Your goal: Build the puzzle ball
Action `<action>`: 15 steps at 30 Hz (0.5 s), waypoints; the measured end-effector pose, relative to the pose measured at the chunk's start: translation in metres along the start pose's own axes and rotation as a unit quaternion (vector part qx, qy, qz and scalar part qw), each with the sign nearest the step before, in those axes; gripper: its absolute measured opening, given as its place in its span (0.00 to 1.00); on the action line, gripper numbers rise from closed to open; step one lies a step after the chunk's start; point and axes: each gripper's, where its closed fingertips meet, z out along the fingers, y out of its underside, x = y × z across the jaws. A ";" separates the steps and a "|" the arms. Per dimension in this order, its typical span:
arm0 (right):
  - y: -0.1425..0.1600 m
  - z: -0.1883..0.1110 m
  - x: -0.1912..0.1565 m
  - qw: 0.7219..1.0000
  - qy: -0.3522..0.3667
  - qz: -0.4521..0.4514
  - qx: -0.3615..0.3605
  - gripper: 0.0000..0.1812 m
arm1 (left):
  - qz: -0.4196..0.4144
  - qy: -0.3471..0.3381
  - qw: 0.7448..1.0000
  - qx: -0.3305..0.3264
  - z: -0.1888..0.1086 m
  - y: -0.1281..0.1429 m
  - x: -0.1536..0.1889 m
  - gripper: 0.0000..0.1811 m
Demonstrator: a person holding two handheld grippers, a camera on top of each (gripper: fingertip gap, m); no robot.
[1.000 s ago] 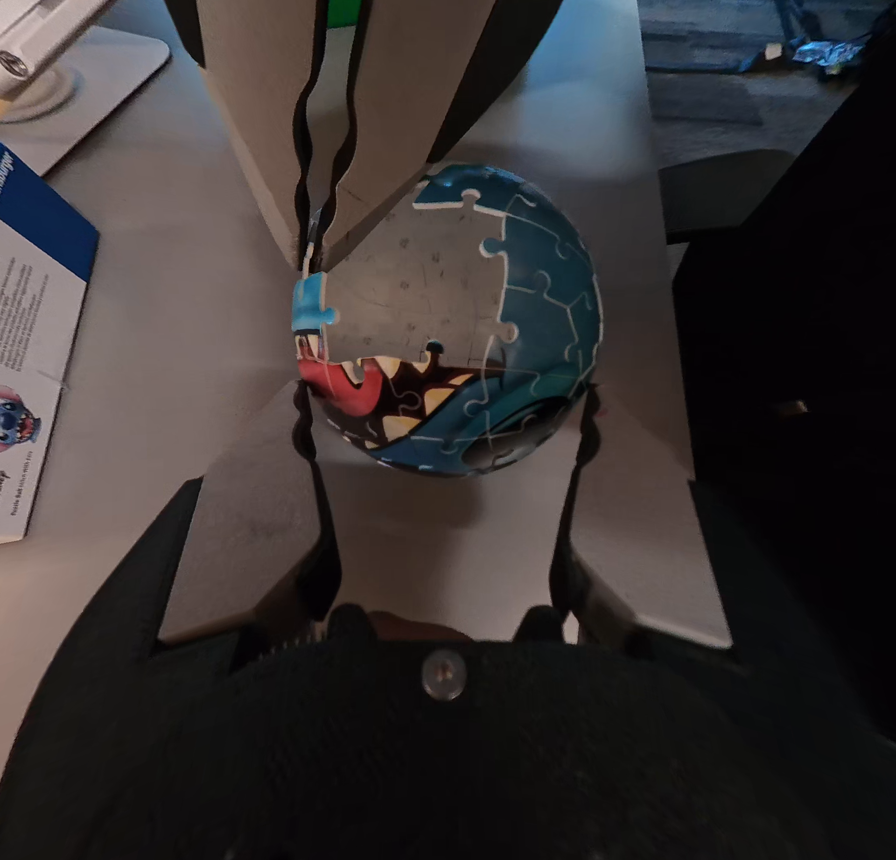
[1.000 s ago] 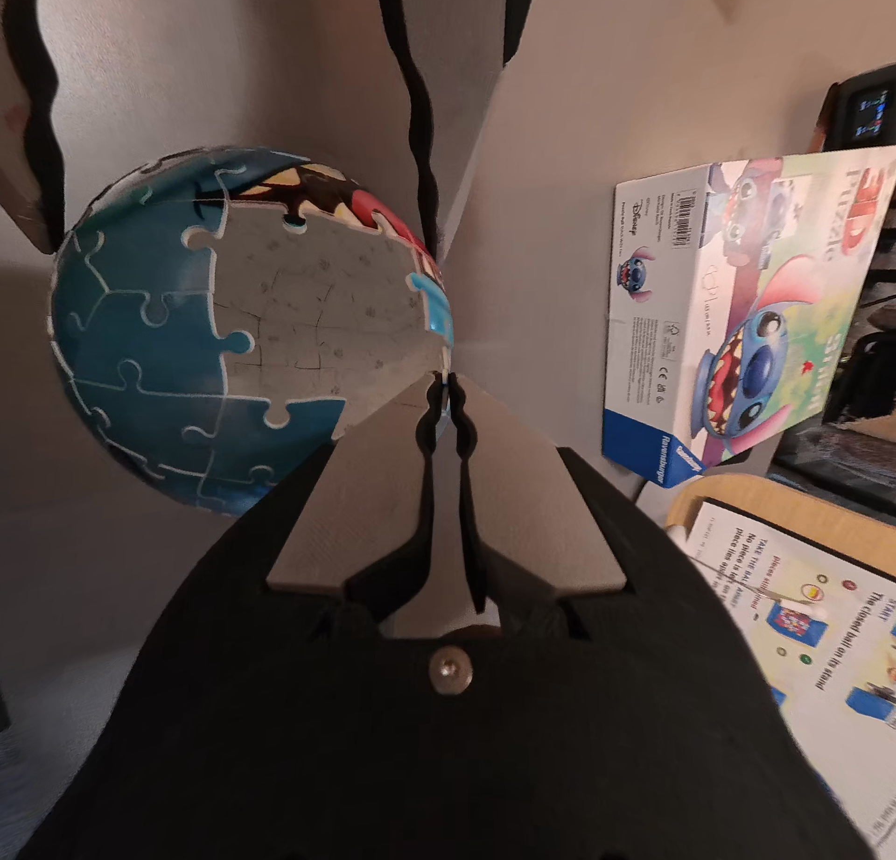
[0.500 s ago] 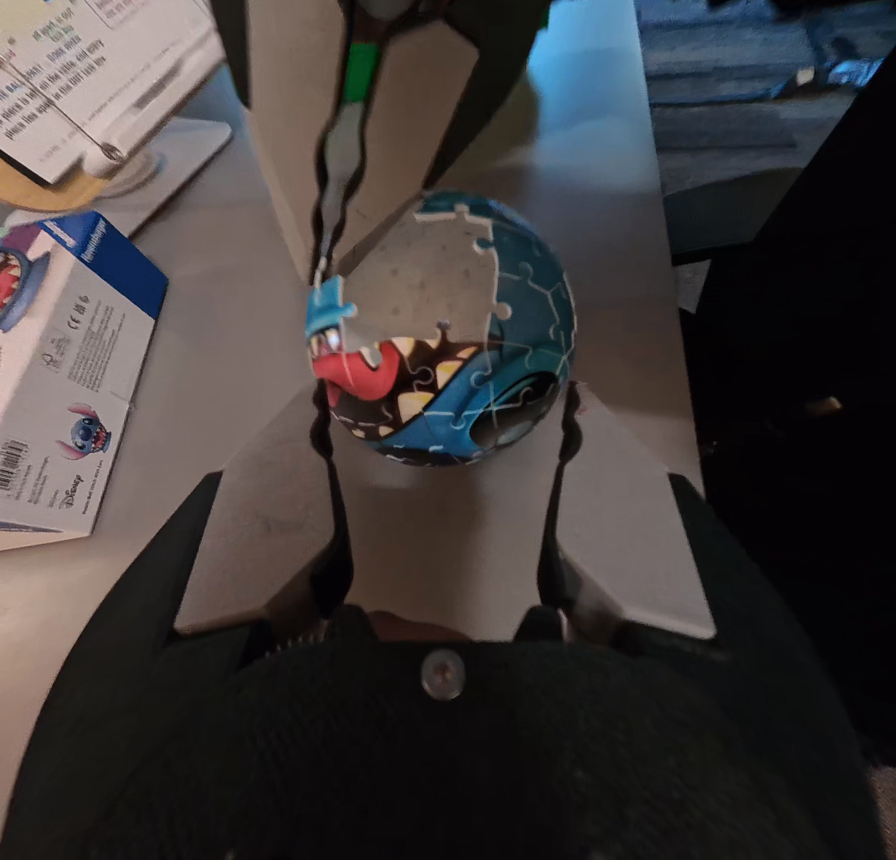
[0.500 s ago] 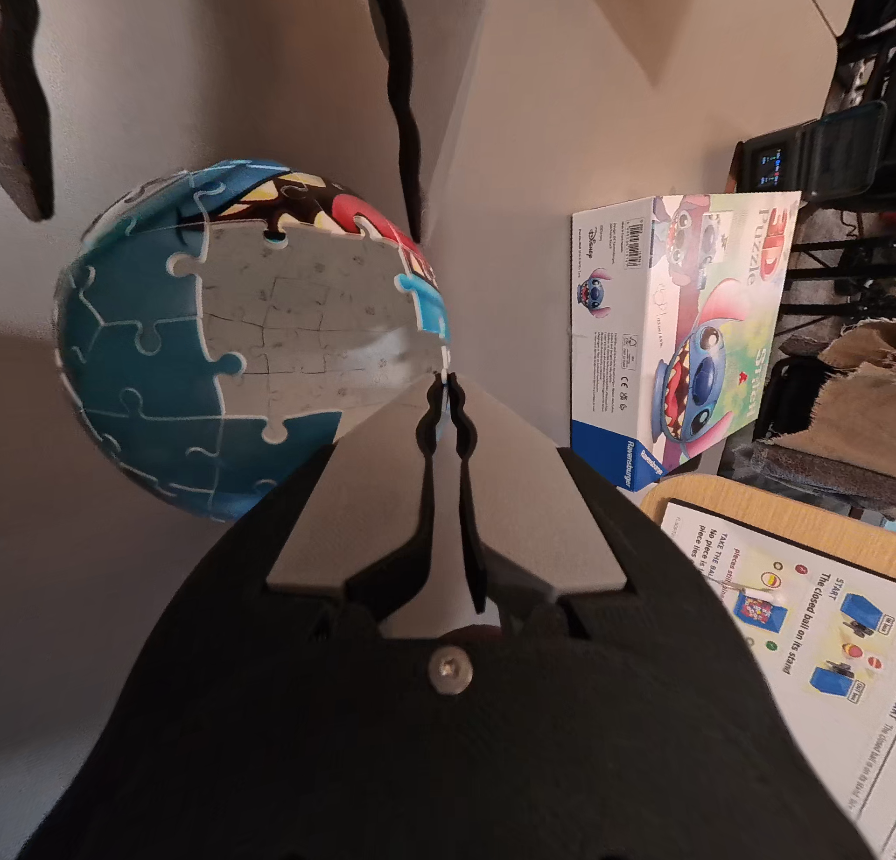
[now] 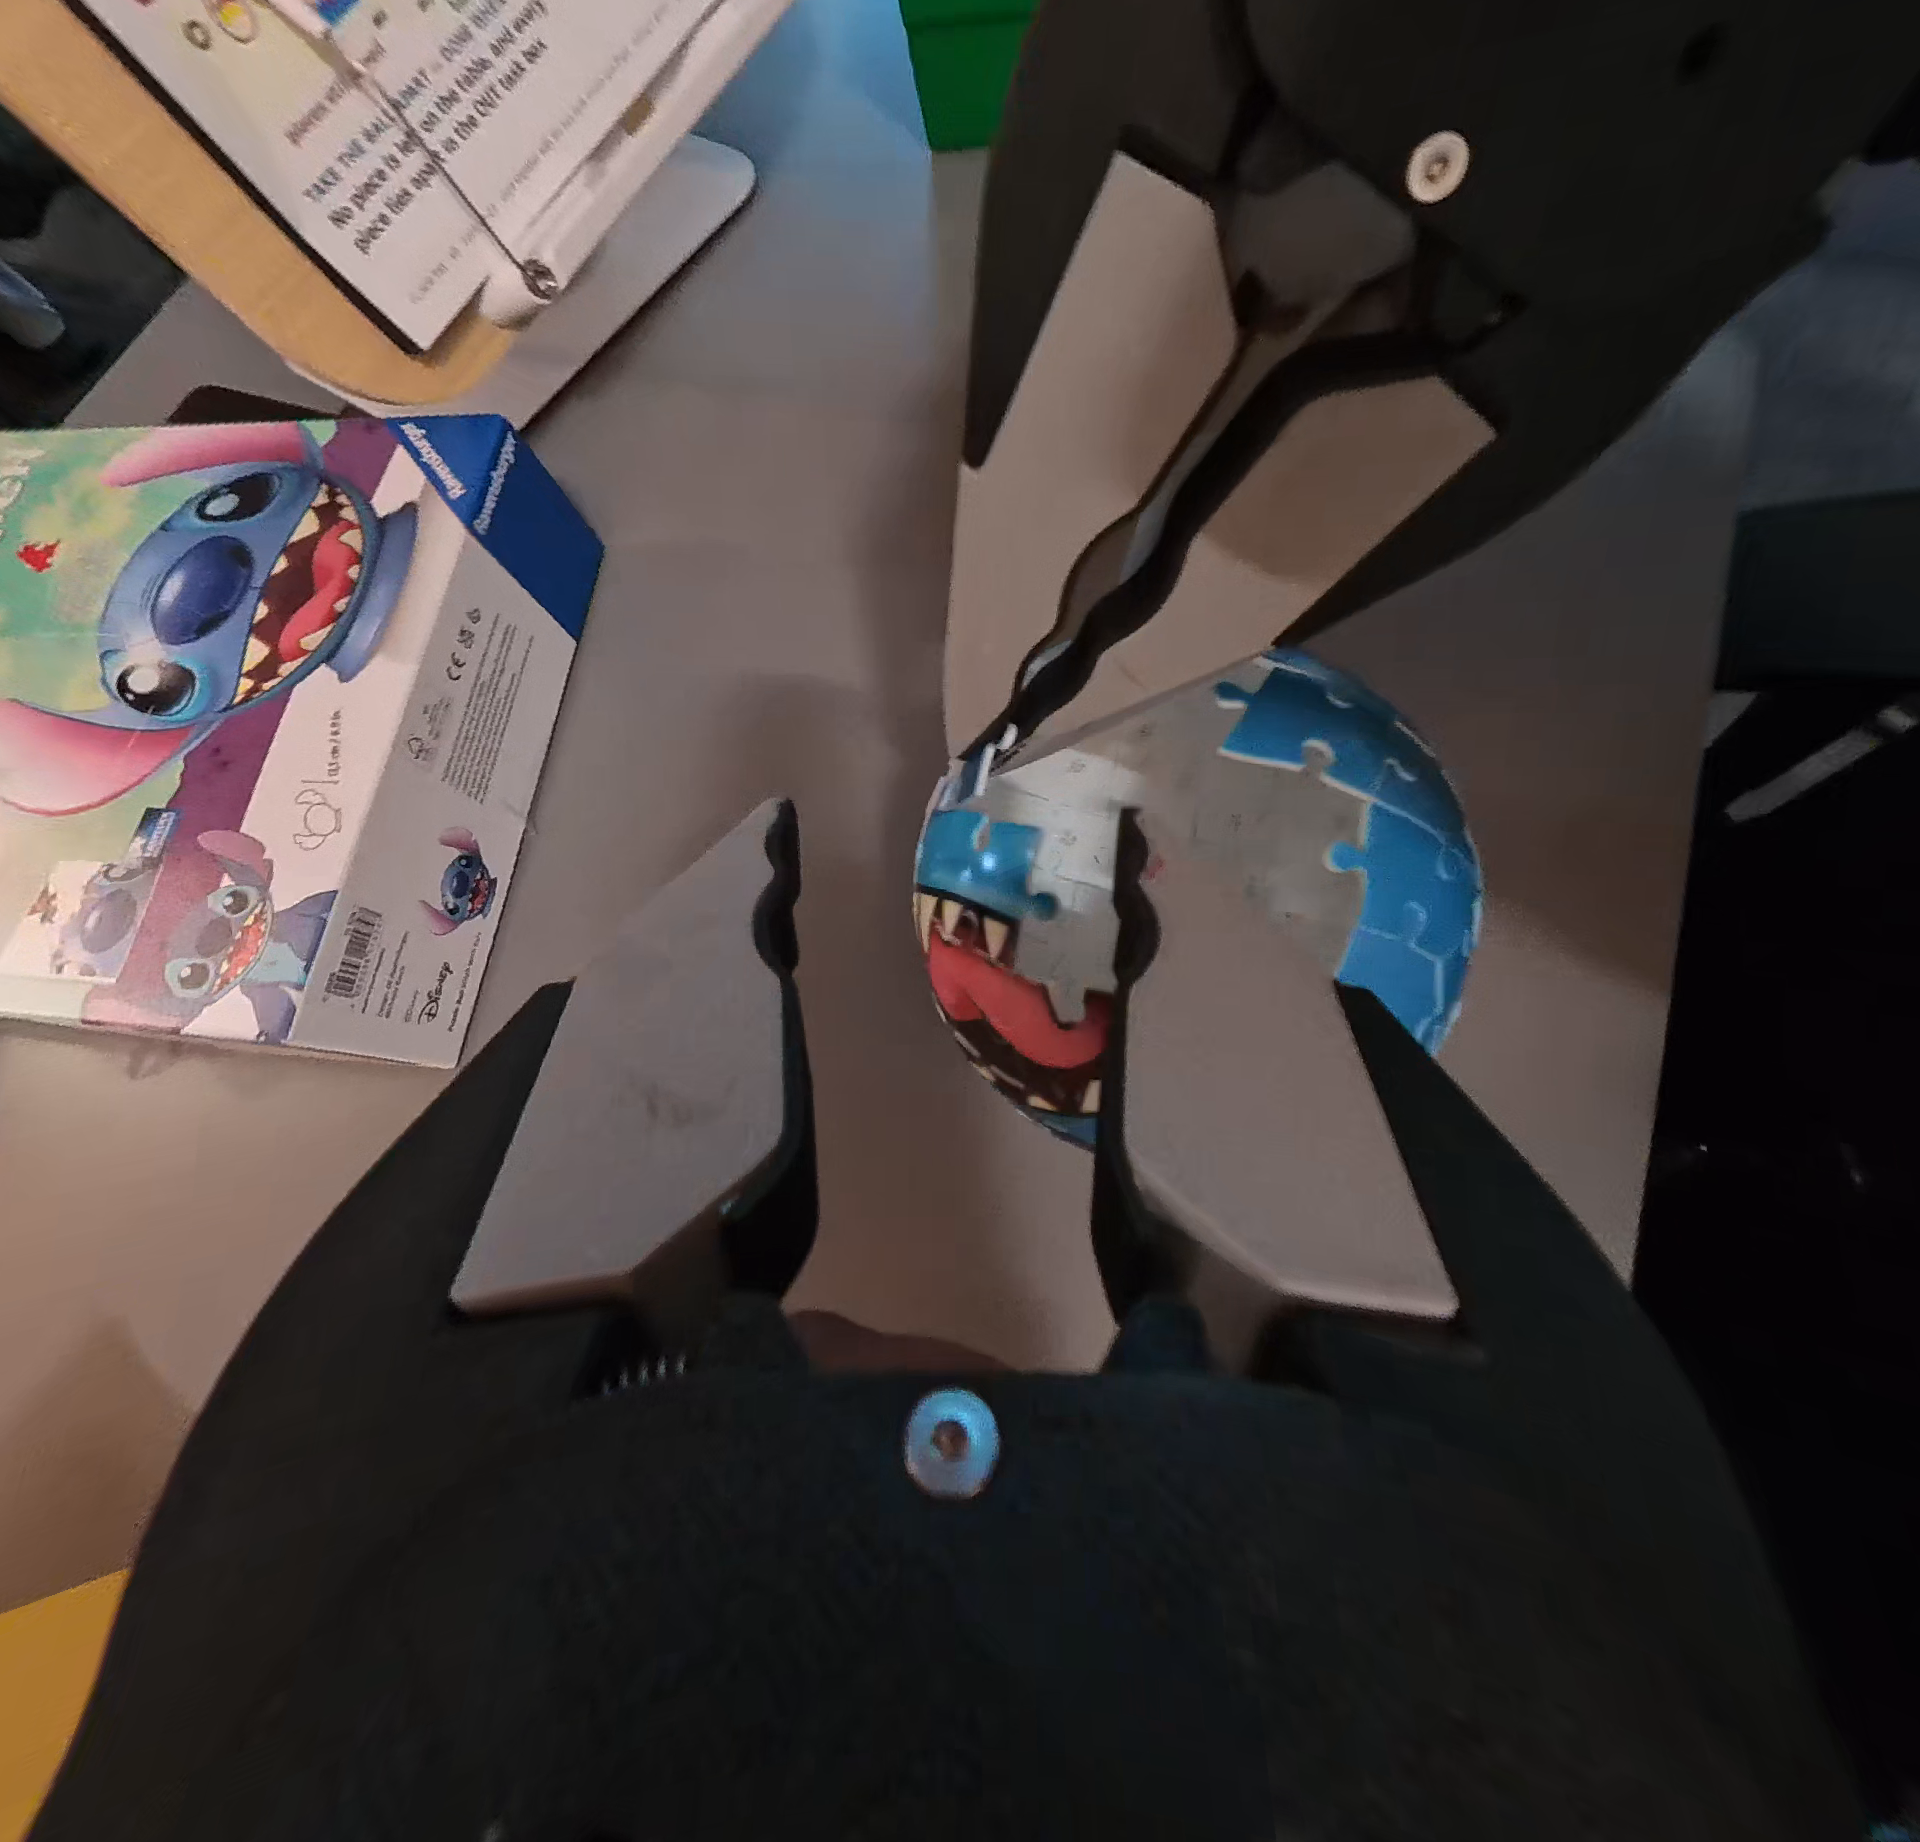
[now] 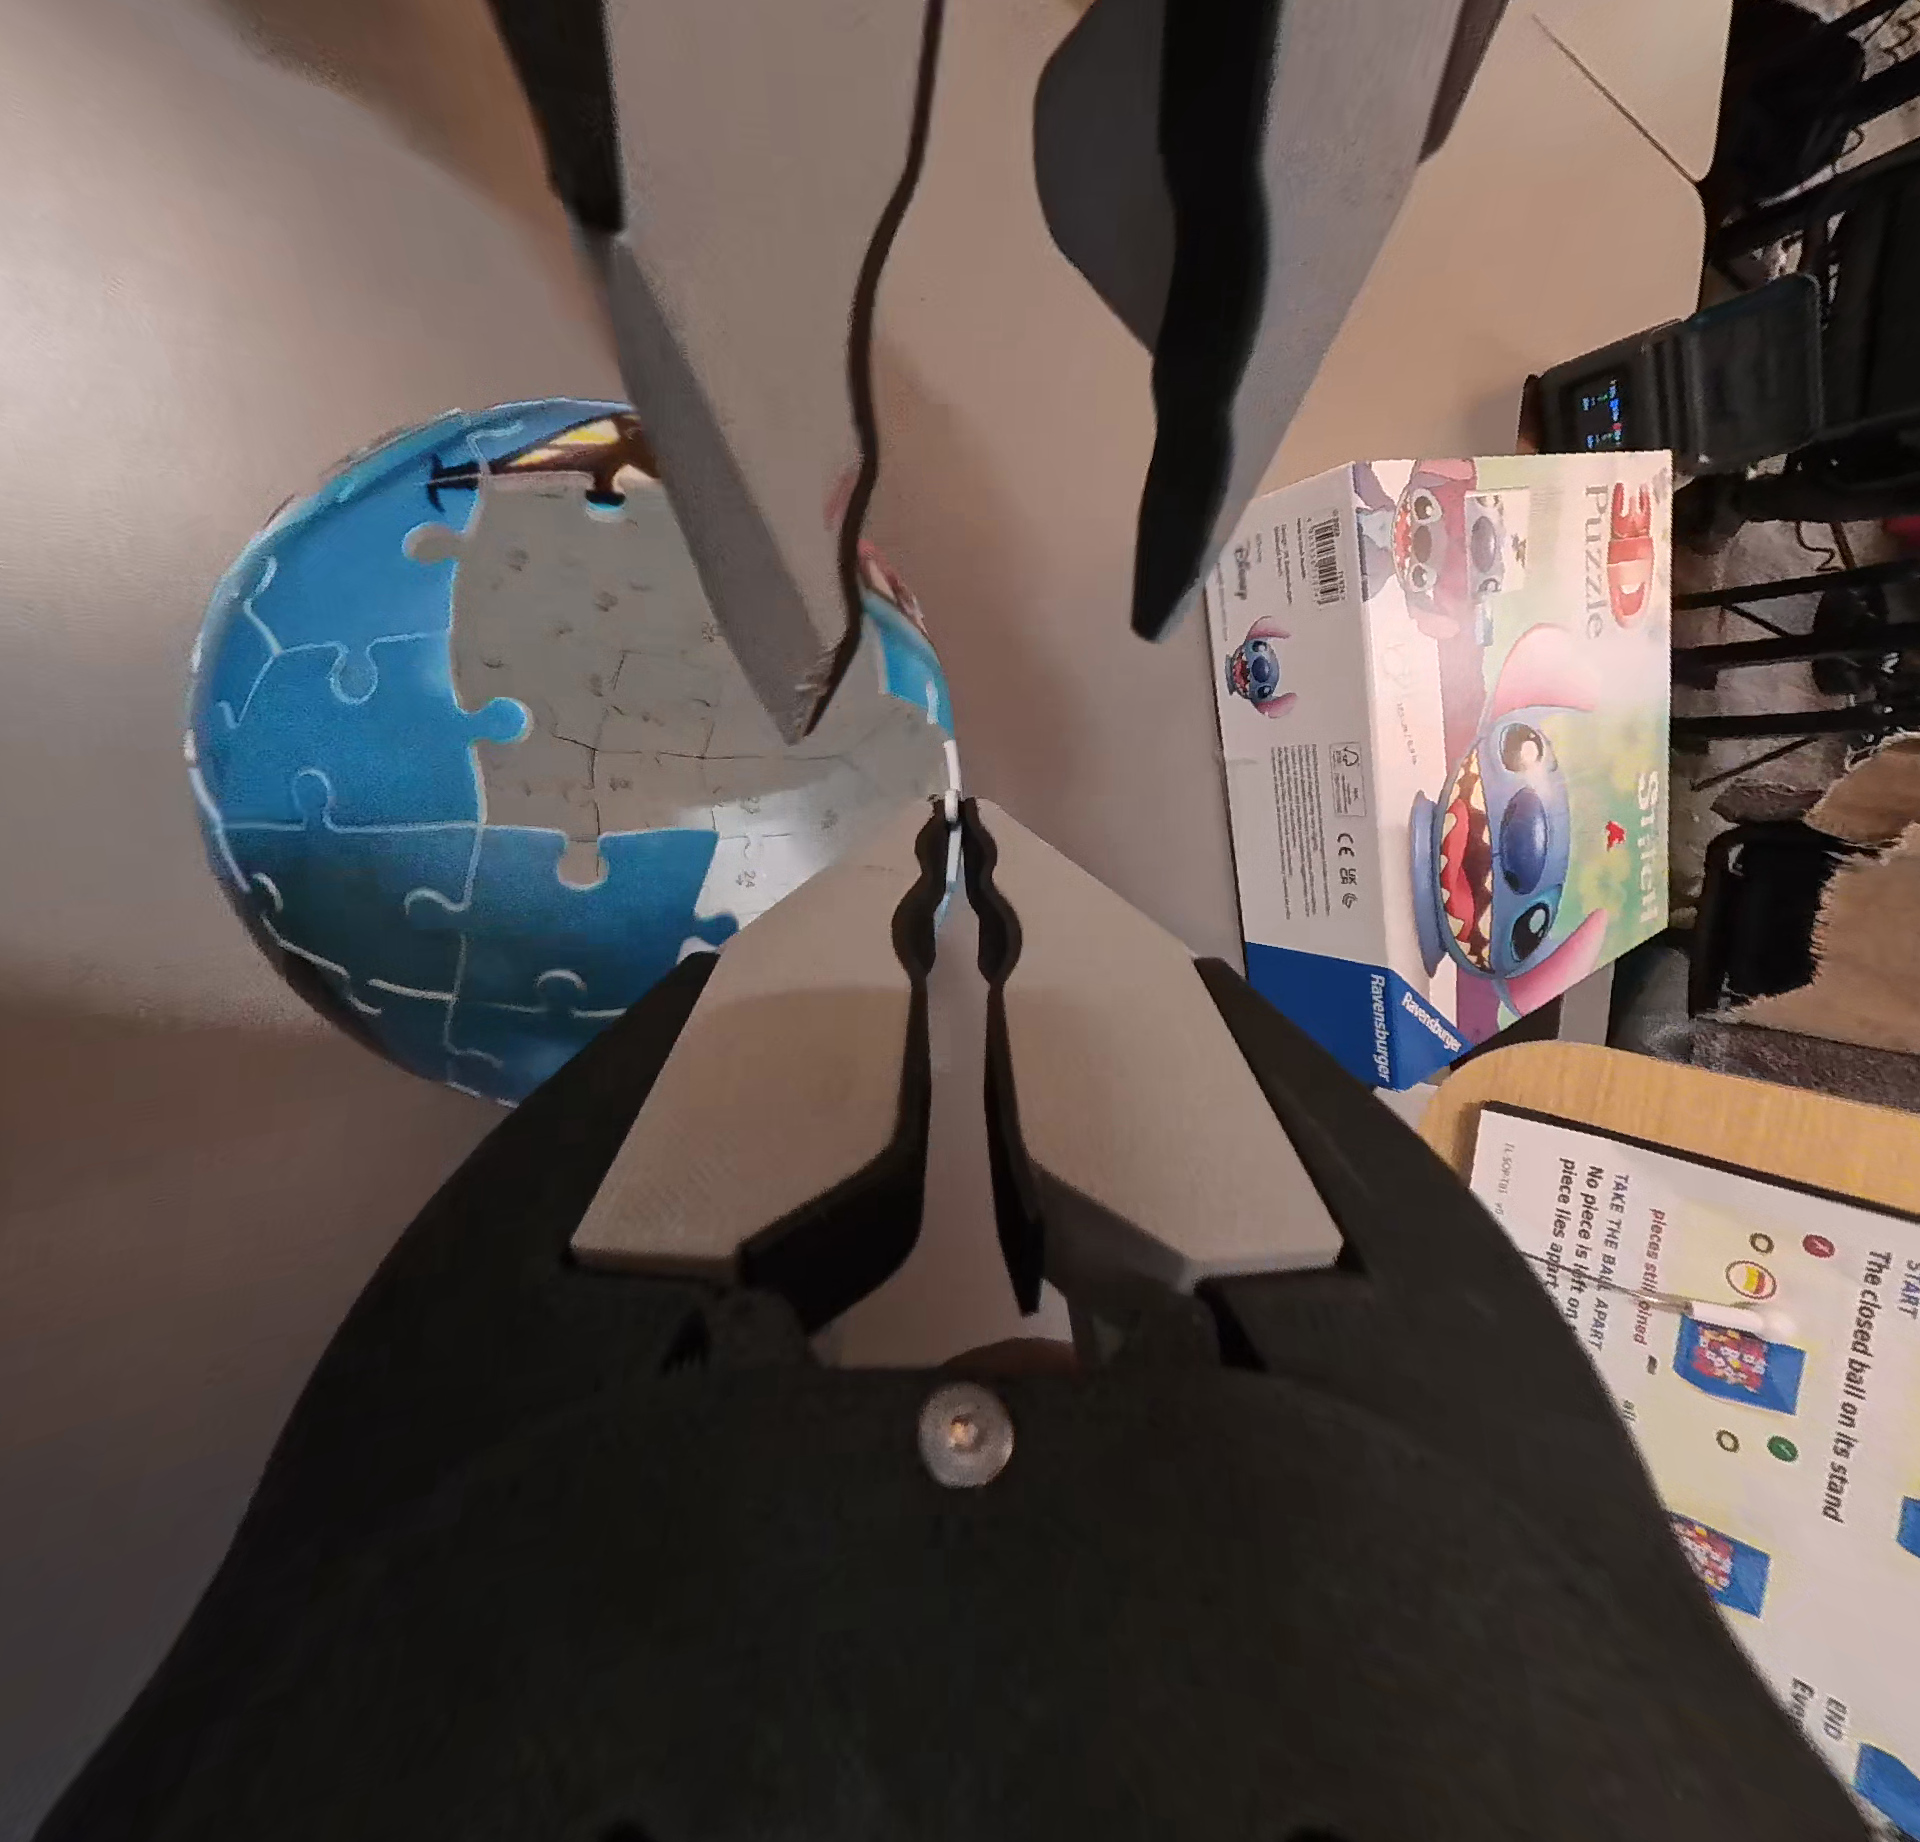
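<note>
On the grey worktop (image 5: 727,566), the puzzle box (image 5: 260,722) lies to the left of the left hand-held gripper (image 5: 951,857), with an instruction board (image 5: 416,109) beyond it. That gripper's jaws are spread and hold nothing; its right finger overlaps the puzzle ball (image 5: 1392,847), which sits ahead and to the right, part blue, part grey inside. The right hand-held gripper (image 6: 951,826) is closed on a thin blue-white puzzle piece (image 6: 948,805) at the ball's open rim.
</note>
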 end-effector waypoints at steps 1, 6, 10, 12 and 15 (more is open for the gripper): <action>-0.001 -0.001 0.000 1.000 0.000 0.001 0.005 0.00 | 0.005 0.001 1.000 -0.005 0.000 -0.001 0.002 0.32; -0.007 -0.014 0.004 0.999 0.000 0.013 0.040 0.00 | 0.022 -0.031 0.999 -0.001 -0.009 -0.019 -0.004 0.26; -0.011 -0.024 0.007 0.997 -0.006 0.028 0.069 0.00 | 0.051 -0.036 0.998 -0.033 -0.001 -0.025 -0.001 0.19; -0.010 -0.023 0.007 0.997 -0.012 0.037 0.073 0.00 | 0.076 -0.044 0.994 -0.061 0.006 -0.021 -0.002 0.15; -0.005 -0.019 0.007 0.995 -0.033 0.056 0.077 0.00 | 0.088 -0.026 0.993 -0.079 0.013 -0.016 0.006 0.04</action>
